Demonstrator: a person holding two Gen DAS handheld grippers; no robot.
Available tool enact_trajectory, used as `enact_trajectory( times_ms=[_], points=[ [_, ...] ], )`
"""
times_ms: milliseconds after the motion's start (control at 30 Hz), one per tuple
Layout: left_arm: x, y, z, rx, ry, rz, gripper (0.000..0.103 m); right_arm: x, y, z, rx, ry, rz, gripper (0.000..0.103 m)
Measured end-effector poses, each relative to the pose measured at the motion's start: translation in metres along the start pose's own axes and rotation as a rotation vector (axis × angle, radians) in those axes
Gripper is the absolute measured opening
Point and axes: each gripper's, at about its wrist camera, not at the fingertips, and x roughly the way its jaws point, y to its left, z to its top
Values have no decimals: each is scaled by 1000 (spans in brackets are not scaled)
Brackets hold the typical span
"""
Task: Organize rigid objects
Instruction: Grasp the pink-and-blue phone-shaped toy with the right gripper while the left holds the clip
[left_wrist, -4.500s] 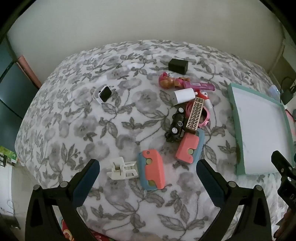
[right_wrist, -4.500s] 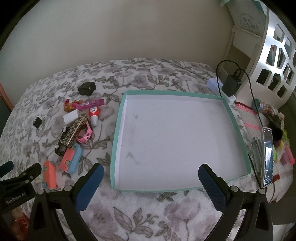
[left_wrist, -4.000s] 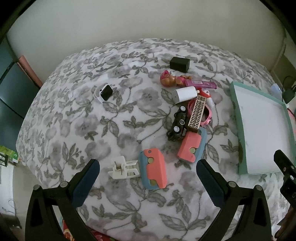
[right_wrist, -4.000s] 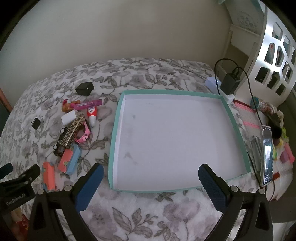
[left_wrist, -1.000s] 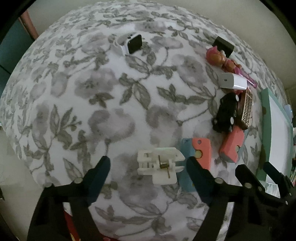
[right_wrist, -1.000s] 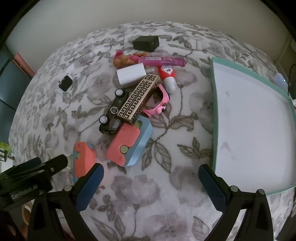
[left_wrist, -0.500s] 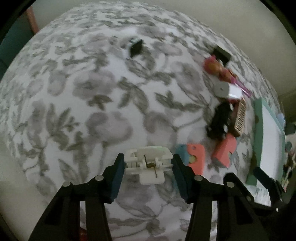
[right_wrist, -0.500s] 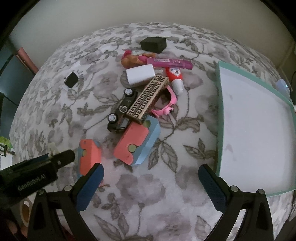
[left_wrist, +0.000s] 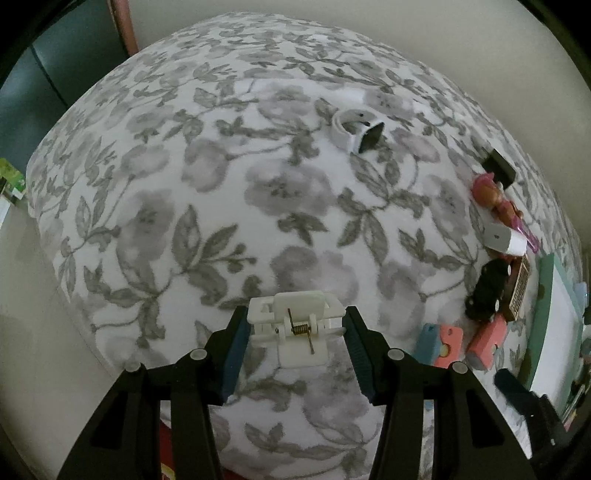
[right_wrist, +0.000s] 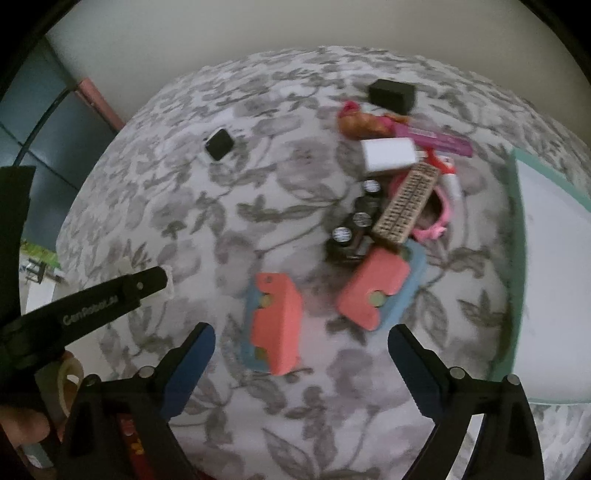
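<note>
Left claw (left_wrist: 293, 334) pinches white spring clip (left_wrist: 293, 325) by its sides: light, stiff, slippery plastic. Right claw (right_wrist: 299, 354) empty, closing toward coral case (right_wrist: 275, 326).

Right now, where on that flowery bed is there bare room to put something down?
The teal tray shows only a bare white floor. The bedspread is open between the white clip and the smartwatch. It is crowded beside the tray: toy car, patterned bar and two coral blocks.
</note>
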Motion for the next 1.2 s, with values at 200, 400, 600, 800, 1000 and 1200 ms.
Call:
enact_trajectory(
  times_ms=[200,400,600,800,1000,1200],
  points=[
    [2,12,0,-31,3,13,53,12,17,0,-32,27,11,81],
    [6,15,0,-36,15,8,53,27,26,-1,-67,65,-10,67],
    [9,15,-1,-28,26,5,53,46,32,0,-97,93,-69,53],
    [16,9,1,-14,44,1,53,59,47,0,-156,88,-149,52],
    [16,9,1,-10,44,6,53,68,63,1,-184,76,-182,51],
    [16,8,0,-1,40,11,53,63,62,-2,-174,70,-169,47]
  ],
)
